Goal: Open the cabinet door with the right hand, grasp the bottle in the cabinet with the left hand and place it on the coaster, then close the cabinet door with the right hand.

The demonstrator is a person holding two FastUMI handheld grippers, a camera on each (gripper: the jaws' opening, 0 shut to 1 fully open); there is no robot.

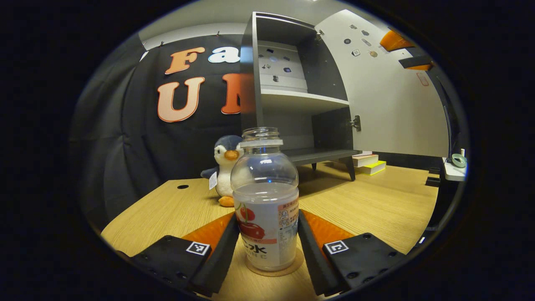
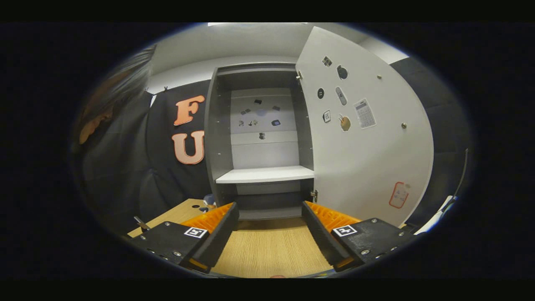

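A clear, capless bottle with a fruit label stands upright on a round coaster on the wooden table. My left gripper is shut on it, both fingertips against its sides. The grey cabinet stands behind with its white door swung wide open. In the right gripper view, my right gripper is open above the table with nothing between its fingers. It faces the cabinet, and the open door is to its right. Its shelves look bare.
A plush penguin sits behind and left of the bottle. Stacked books lie under the open door. The table stretches to the right. A person in dark clothes stands at the left of the right gripper view.
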